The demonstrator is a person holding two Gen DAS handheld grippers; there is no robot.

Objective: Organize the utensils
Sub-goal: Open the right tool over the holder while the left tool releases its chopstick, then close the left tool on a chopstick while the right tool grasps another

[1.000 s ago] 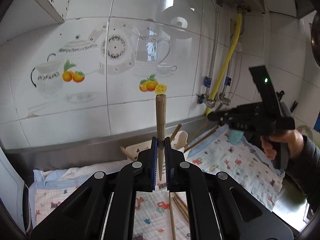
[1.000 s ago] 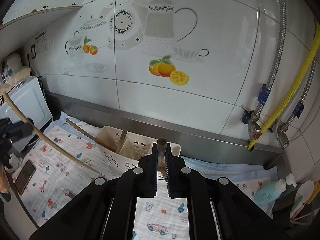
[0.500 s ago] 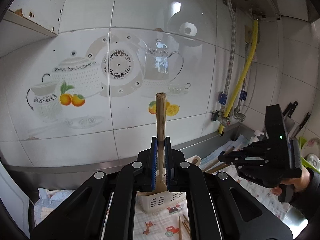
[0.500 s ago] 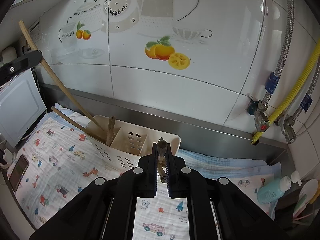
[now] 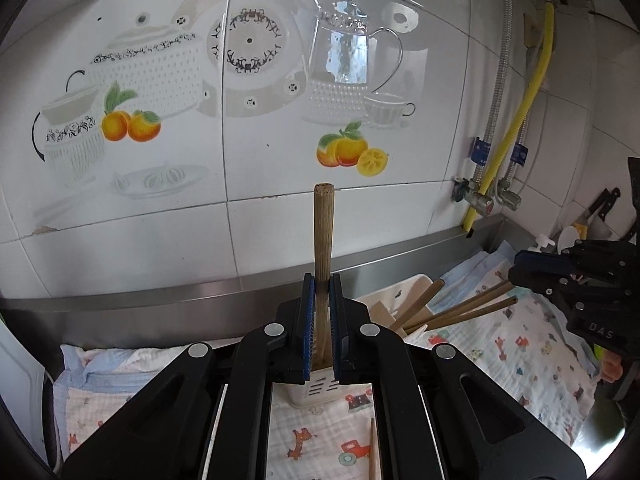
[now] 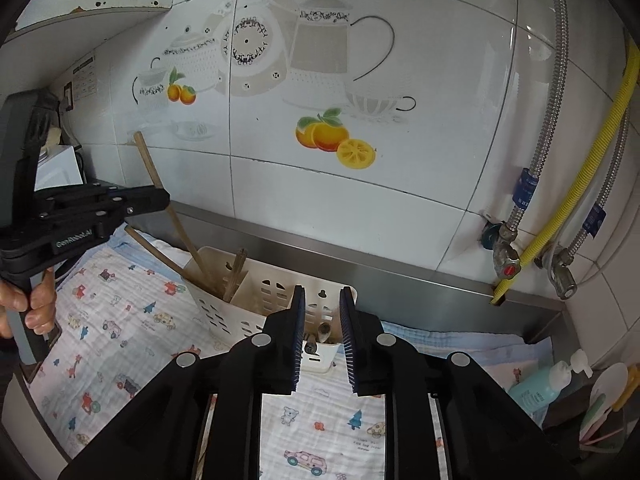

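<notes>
The left gripper (image 5: 321,320) has its jaws clamped on a long brown wooden chopstick (image 5: 323,240), which stands nearly upright in the left wrist view, its blunt top end level with the white tiled wall printed with teapots and oranges (image 5: 256,128). The stick's lower end runs down between the blue-edged pads towards the cream slotted plastic utensil caddy (image 5: 320,390) sitting just below; whether the tip has reached the caddy's floor is hidden by the jaws. In the right wrist view the same stick (image 6: 160,184) leans from that gripper (image 6: 162,199) down into the caddy's left compartment (image 6: 216,268), beside another stick already resting there. The right gripper (image 6: 322,336) has its jaws spread apart and holding nothing, poised directly over the right end of the caddy (image 6: 276,300), where two dark utensil ends (image 6: 318,338) stick up from a compartment between the pads. From the left camera that gripper (image 5: 516,266) shows at the right edge, near several brown chopsticks (image 5: 464,312) that slant out of the caddy. The caddy lies on a white quilted cloth printed with small cars and animals (image 6: 120,328) spread over the bench, and one more loose chopstick (image 5: 372,448) lies on that cloth (image 5: 320,436). A teal pump bottle (image 6: 548,380) stands at the right, below the yellow corrugated hose (image 6: 580,172).
</notes>
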